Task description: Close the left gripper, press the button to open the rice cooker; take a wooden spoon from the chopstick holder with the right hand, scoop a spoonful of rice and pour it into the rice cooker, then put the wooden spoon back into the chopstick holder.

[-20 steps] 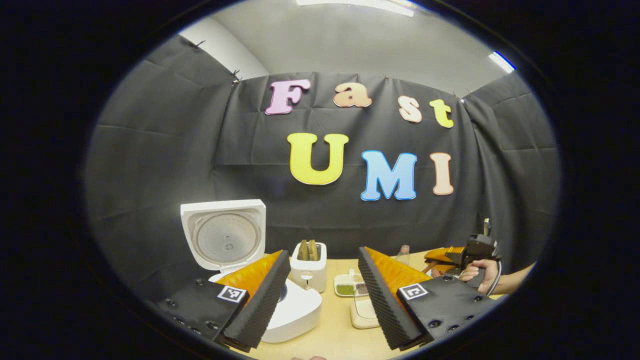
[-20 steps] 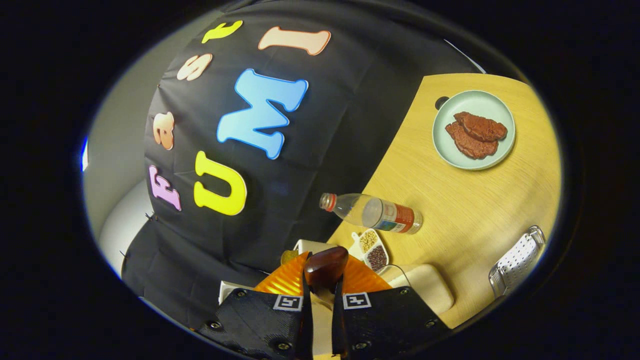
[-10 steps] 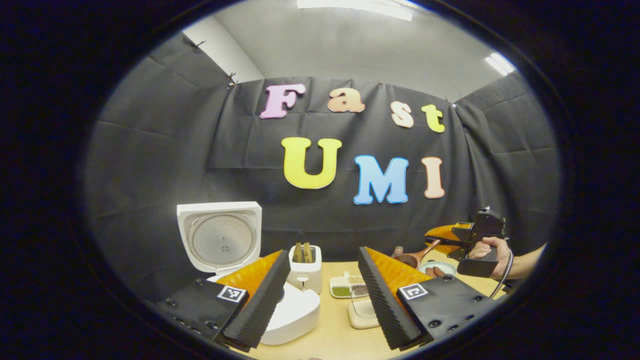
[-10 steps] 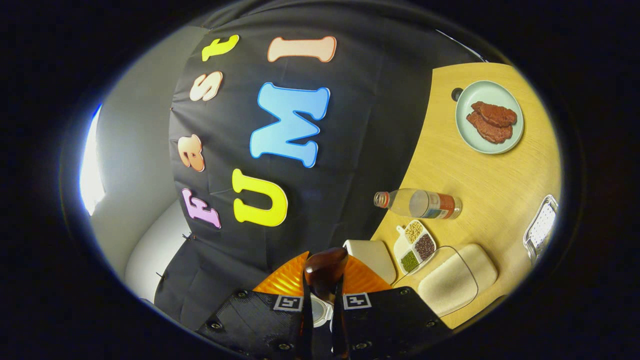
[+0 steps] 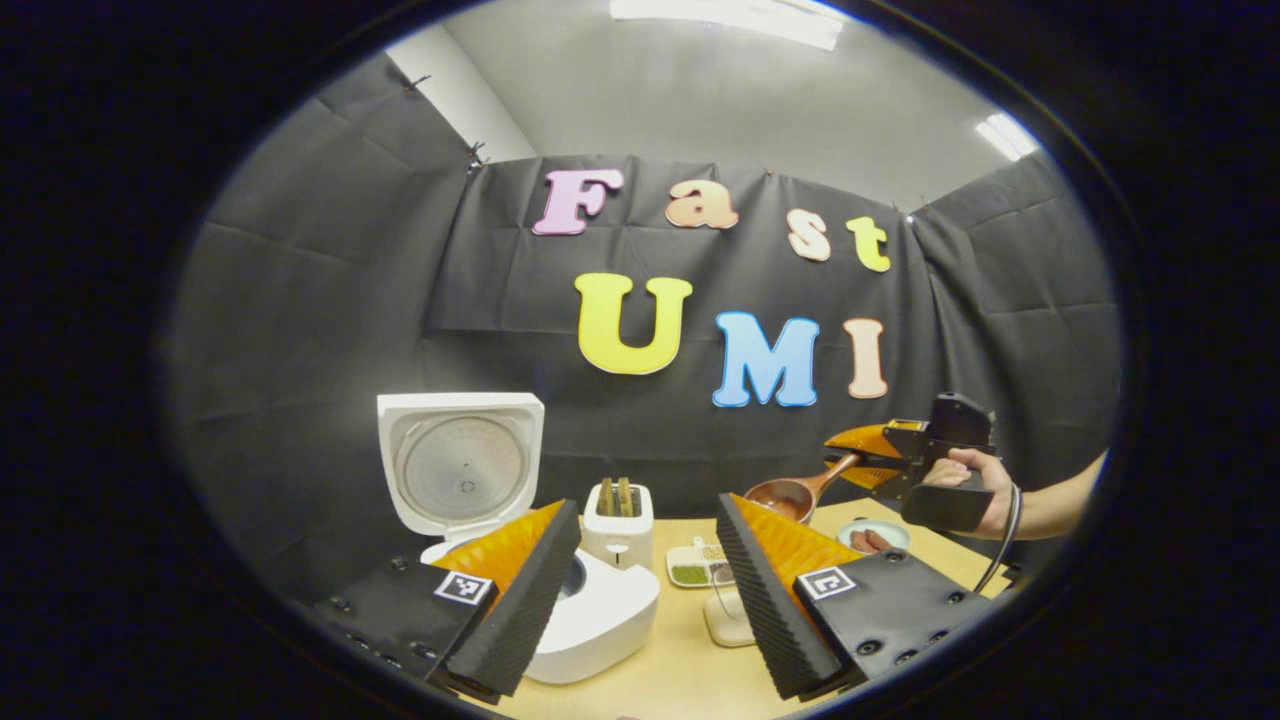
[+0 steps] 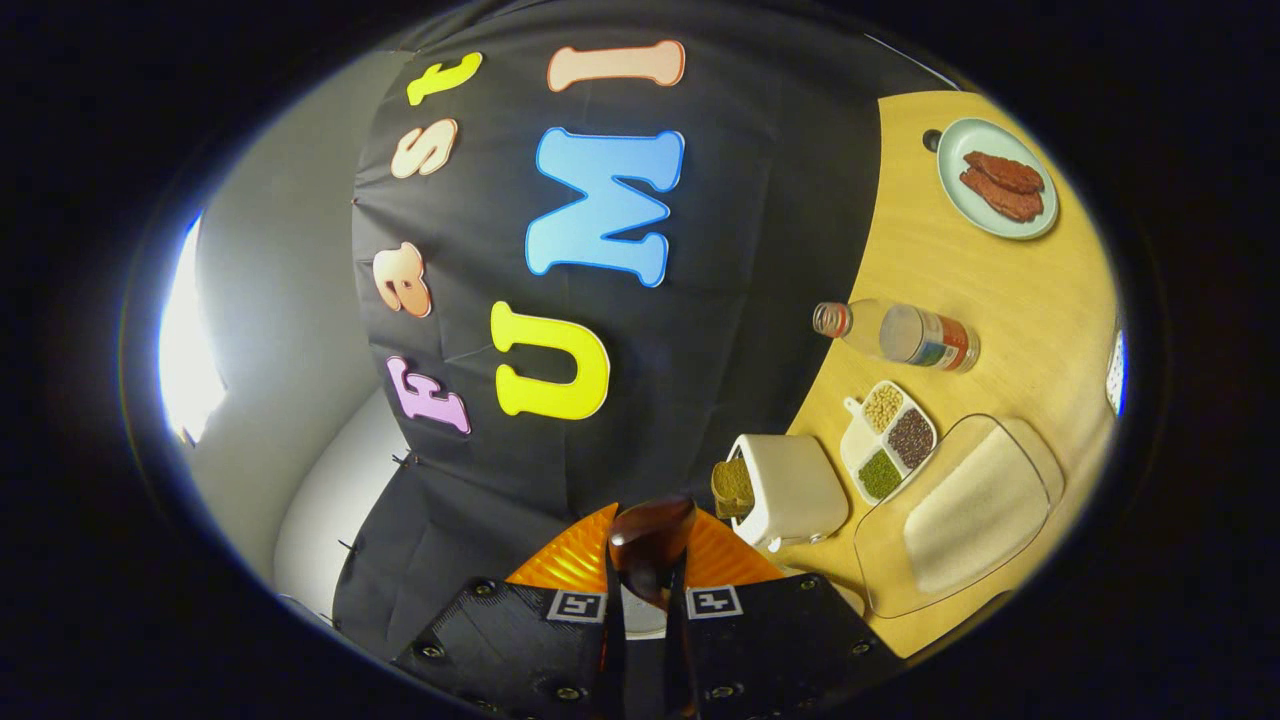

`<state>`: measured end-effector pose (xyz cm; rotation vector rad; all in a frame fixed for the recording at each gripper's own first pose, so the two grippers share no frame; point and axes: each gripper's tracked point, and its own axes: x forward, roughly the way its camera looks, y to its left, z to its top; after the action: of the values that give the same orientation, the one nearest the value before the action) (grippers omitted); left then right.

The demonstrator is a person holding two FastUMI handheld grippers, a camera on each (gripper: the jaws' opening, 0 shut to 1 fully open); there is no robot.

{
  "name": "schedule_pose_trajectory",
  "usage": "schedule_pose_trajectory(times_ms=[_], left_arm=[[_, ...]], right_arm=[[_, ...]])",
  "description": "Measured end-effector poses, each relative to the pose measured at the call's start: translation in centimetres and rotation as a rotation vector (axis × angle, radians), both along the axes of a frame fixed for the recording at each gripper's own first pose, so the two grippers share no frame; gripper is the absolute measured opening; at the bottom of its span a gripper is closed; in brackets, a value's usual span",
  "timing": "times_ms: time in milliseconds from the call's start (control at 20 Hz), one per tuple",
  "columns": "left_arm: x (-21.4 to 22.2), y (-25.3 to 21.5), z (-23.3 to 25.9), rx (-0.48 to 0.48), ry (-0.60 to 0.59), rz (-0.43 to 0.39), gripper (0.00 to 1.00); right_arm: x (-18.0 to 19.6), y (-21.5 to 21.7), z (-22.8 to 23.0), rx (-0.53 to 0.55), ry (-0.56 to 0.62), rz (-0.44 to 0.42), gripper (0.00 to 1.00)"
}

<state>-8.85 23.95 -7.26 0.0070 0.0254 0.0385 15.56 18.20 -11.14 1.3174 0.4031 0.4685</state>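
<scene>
The toaster [image 5: 619,518] stands just beside the open rice cooker [image 5: 590,620], apparently leaving bare table [image 5: 680,660] in front.

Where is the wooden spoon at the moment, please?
In the left gripper view, the wooden spoon is held in the air by the right gripper, right of the toaster.

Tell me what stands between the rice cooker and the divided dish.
A toaster stands between the cooker and dish, in the left gripper view.

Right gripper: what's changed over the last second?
The right gripper has risen and carried the wooden spoon left, toward the rice cooker; it stays shut on the spoon. The cooker's lid stays open, and the left gripper stays open and idle.
</scene>
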Motion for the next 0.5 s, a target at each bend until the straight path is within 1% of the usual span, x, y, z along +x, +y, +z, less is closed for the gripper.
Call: schedule_pose_trajectory(times_ms=[50, 150, 250, 350, 400, 450, 500], left_arm=[[-0.3, 0.6, -0.3, 0.010, 0.007, 0.005, 0.99], [-0.7, 1.3, -0.8, 0.022, 0.015, 0.013, 0.92], [-1.2, 1.9, -1.0, 0.024, 0.017, 0.018, 0.99], [-1.7, 2.3, -1.1, 0.027, 0.017, 0.019, 0.99], [-2.0, 2.6, -1.3, 0.029, 0.016, 0.019, 0.95], [-2.2, 2.8, -1.3, 0.028, 0.015, 0.019, 0.95], [-2.4, 3.1, -1.3, 0.025, 0.012, 0.021, 0.99]], right_arm=[[0.1, 0.8, 0.2, 0.011, 0.002, 0.008, 0.15], [0.5, 2.5, 0.7, 0.021, 0.000, 0.028, 0.15], [0.8, 4.5, 1.2, 0.030, -0.008, 0.051, 0.15], [1.3, 6.6, 1.5, 0.030, -0.016, 0.077, 0.15], [1.5, 7.6, 1.6, 0.028, -0.019, 0.087, 0.15], [1.7, 8.6, 1.6, 0.030, -0.020, 0.095, 0.15], [2.0, 9.4, 1.6, 0.031, -0.020, 0.100, 0.15]])
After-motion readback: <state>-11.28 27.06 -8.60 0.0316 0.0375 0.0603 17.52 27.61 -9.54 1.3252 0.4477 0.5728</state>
